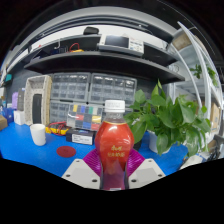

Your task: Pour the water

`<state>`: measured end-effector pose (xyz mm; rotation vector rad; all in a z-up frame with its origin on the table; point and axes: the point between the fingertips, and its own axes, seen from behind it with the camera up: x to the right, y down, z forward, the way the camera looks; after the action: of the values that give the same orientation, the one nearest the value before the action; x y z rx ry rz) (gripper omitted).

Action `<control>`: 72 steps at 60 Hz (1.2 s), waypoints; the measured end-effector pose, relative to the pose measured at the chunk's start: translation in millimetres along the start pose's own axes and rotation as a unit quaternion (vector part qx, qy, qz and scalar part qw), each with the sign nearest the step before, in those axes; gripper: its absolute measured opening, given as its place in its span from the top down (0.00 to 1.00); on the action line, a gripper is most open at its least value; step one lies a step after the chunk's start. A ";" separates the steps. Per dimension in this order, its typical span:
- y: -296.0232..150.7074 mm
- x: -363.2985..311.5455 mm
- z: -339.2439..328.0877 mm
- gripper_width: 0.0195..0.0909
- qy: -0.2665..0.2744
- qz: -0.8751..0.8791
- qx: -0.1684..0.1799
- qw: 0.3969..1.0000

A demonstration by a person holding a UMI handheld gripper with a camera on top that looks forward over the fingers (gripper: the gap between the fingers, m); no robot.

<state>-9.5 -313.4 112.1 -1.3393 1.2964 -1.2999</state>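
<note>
Gripper-mounted cam, fwd-facing, close on bottle (116, 148)

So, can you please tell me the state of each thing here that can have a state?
Bottle: upright, white cap on, filled with red liquid, held between the fingers.
Gripper: shut on the bottle, both pads against its sides.
White cup: upright on the blue table, away from the bottle; contents cannot be seen.
Potted plant: upright, beside the bottle.
</note>
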 end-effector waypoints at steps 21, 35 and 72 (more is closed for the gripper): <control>-19.5 -42.2 17.1 0.88 -0.005 -0.135 0.000 0.991; -56.1 -113.4 74.6 0.88 -0.018 -0.382 0.001 0.924; -93.7 -239.6 140.2 0.86 0.024 -0.849 0.063 0.524</control>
<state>158.0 -78.0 161.0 -2.4589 -0.7440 -2.4380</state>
